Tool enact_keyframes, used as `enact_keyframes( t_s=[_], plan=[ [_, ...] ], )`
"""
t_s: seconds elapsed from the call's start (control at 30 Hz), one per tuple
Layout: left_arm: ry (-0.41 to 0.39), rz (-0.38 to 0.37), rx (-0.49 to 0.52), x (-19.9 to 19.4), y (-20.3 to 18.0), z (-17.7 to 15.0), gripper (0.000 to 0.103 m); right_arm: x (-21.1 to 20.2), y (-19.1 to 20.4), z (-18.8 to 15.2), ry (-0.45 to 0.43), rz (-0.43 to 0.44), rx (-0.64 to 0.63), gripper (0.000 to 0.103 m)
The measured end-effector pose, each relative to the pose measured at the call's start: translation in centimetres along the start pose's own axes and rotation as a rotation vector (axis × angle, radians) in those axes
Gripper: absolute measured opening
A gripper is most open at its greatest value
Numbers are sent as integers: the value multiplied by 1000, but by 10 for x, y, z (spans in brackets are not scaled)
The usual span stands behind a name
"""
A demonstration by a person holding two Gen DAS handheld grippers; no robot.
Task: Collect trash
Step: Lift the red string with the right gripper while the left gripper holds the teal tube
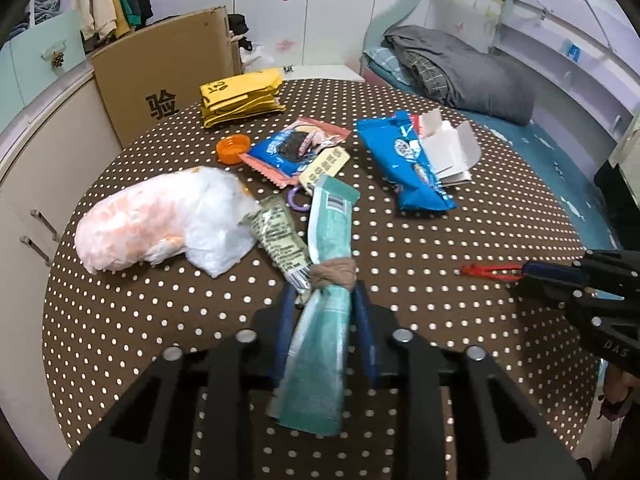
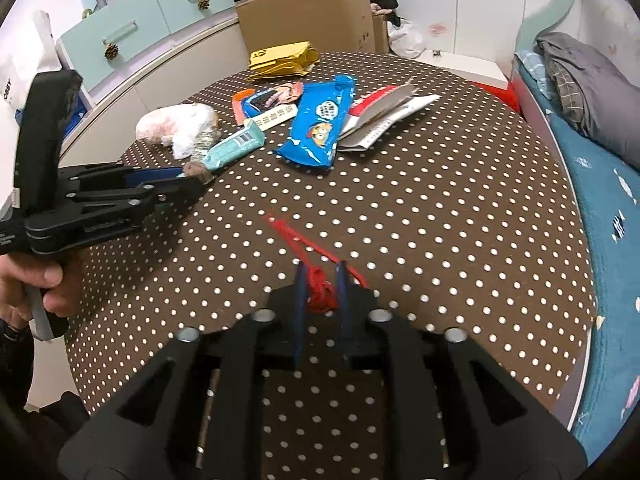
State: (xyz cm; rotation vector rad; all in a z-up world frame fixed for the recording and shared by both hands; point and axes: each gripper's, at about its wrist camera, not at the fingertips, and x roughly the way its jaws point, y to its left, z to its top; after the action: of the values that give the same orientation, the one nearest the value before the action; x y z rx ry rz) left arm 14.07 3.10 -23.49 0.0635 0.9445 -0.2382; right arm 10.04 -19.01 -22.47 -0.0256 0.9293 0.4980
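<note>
My left gripper (image 1: 322, 286) is shut on a long teal wrapper (image 1: 326, 240) with a brown band (image 1: 334, 274) around its middle; in the right wrist view the wrapper (image 2: 234, 146) sticks out of that gripper (image 2: 192, 174). My right gripper (image 2: 322, 270) is shut on a tangle of red string (image 2: 320, 292), whose loose end (image 2: 280, 226) trails on the table; it also shows in the left wrist view (image 1: 490, 271). Trash lies on the dotted brown table (image 1: 440, 320): a blue snack bag (image 1: 404, 160), a torn wrapper (image 1: 296, 148), a white plastic bag (image 1: 160, 216).
An orange cap (image 1: 232, 150), a purple ring (image 1: 296, 200), a grey-green wrapper (image 1: 280, 236), torn white cardboard (image 1: 452, 148) and yellow folded bags (image 1: 240, 98) also lie there. A cardboard box (image 1: 160, 80) stands behind the table; a bed (image 1: 460, 72) is at right.
</note>
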Motion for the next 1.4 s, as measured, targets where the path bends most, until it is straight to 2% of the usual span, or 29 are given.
enact_keyframes(
  t_s=[0.03,0.1,0.2,0.3,0.33,0.4,0.43,0.7,0.73,0.77,0.8,0.83,0.9,0.93,0.97,1.07,1.4],
  plan=[
    [-4,-1,5,-2,-1,0,27,-1,-1,-1,-3,2,1,48],
    [-17,7,11,-7,-2,-2,28,-4,-2,-2,-12,13,-5,50],
    [-28,15,24,-11,-4,-4,39,-2,0,-2,1,11,-24,50],
    [-26,31,42,-5,-6,-1,42,2,2,-2,-7,-18,-46,37],
    [-20,19,43,-2,-7,1,41,2,3,-2,-7,-38,-60,27],
    [-7,0,48,2,-9,1,23,2,3,-2,-5,-54,-68,16],
    [-5,-10,51,2,-11,0,21,2,2,-2,-2,-46,-62,12],
    [-10,-75,45,-13,-18,-17,21,-6,-9,-11,-12,-10,-6,11],
    [-9,-69,65,-12,-21,-18,25,-6,-9,-12,-13,-10,-6,11],
    [-14,-59,82,-11,-24,-18,37,-6,-9,-12,-14,-12,-7,11],
    [-13,-41,93,-10,-27,-17,45,-7,-9,-12,-14,-13,-7,11],
    [-14,-26,102,-8,-30,-16,47,-7,-9,-12,-13,-14,-6,11],
    [-1,-40,106,-2,-32,-13,43,-8,-9,-13,-13,-18,-3,11],
    [4,-46,104,0,-32,-13,27,-9,-8,-15,-15,-22,-2,11],
    [2,-49,106,0,-33,-13,21,-12,-8,-16,-23,-19,0,11],
    [2,-98,82,-4,-32,-13,20,-20,-9,-15,-47,-14,14,9],
    [-19,-156,59,-21,-32,-17,21,-27,-14,-12,-56,-4,26,9]
  ],
)
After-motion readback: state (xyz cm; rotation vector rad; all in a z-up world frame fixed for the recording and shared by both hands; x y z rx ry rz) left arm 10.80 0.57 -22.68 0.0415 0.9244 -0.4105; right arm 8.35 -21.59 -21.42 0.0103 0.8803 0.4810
